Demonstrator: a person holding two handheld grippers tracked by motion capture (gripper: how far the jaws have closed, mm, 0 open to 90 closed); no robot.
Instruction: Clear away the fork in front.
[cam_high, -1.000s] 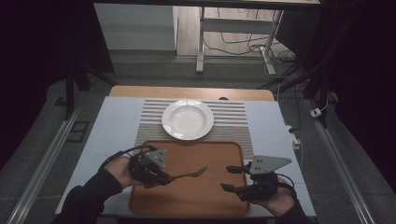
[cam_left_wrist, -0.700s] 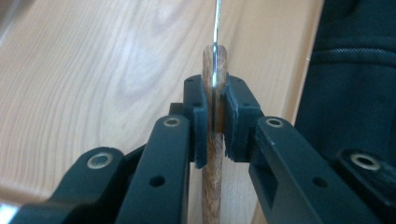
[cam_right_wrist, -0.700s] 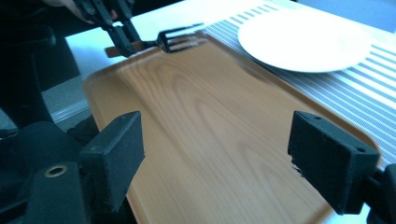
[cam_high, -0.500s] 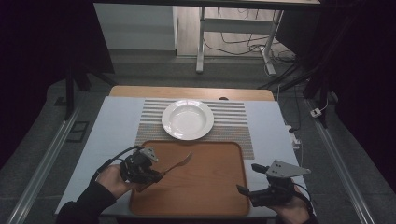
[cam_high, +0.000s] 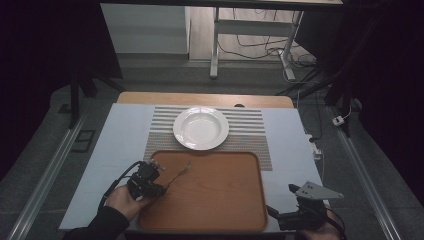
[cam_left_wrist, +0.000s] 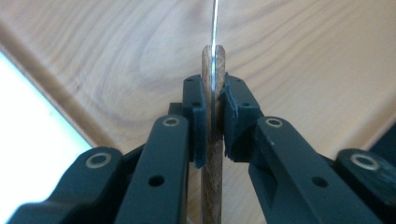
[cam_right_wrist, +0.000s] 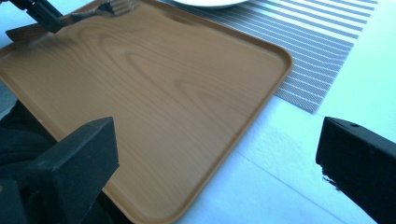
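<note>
Left claw (cam_high: 159, 181) clamped on the fork (cam_high: 177, 173), pads pinching the wooden handle edge-on in the left gripper view (cam_left_wrist: 213, 119). Handle's rear end cut off at the bottom of that view, metal neck runs out the top, tines out of frame there. In the high view the fork sticks out ahead of the left claw over the tray's (cam_high: 220, 200) left part, tilted; too small to tell if the tines touch the wood.

Right claw (cam_high: 271, 212) at the tray's near right corner, jaws wide after just opening, nothing between them. In the right gripper view both jaw tips are cropped by the frame edges. Plate (cam_high: 201, 128) lies beyond the tray on the striped mat (cam_high: 250, 131), well ahead of both claws.
</note>
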